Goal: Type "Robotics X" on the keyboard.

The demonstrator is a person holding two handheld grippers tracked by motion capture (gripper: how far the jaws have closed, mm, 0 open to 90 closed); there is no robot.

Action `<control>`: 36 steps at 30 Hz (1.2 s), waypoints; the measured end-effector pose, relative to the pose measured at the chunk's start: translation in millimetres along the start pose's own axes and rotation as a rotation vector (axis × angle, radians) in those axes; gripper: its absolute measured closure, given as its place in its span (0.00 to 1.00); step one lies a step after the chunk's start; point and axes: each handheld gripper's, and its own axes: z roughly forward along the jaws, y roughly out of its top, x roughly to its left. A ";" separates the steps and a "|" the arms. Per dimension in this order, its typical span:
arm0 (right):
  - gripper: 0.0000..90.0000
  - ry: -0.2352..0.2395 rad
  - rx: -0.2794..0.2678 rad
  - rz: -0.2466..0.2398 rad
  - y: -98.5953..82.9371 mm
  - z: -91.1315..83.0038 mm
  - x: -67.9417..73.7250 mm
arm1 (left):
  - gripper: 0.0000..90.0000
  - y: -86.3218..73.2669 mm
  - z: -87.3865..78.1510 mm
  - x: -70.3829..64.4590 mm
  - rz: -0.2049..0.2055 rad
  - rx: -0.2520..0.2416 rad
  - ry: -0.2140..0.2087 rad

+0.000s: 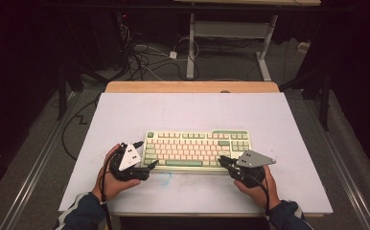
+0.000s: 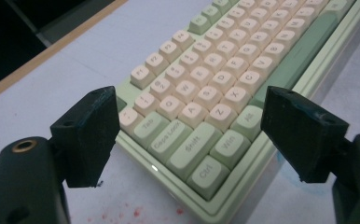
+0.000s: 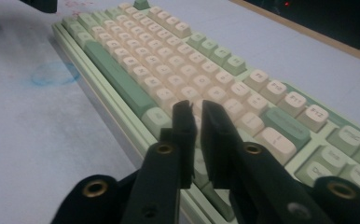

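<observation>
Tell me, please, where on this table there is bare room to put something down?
The broad stretch of table behind the keyboard is free, as are both side margins. The front edge is crowded: the left gripper and right gripper sit at the keyboard's near corners.

dark room — grey floor [image 1: 231, 67], tangled cables [image 1: 140, 57], a white-legged desk [image 1: 231, 28] behind.

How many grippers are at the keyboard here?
2: the left gripper, jaws open, at the keyboard near-left corner; the right gripper, jaws nearly closed, over its near-right keys.
</observation>
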 end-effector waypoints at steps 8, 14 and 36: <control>1.00 0.017 0.018 0.002 21.5 19.2 -2.5 | 0.21 -7.7 -15.1 5.2 -0.015 0.025 0.024; 1.00 0.007 0.056 -0.009 38.5 44.4 -1.7 | 0.21 -10.2 -18.1 8.1 -0.028 0.029 0.034; 1.00 -0.022 0.196 0.004 55.7 95.7 2.6 | 0.21 -15.0 -16.1 5.7 -0.007 0.070 0.021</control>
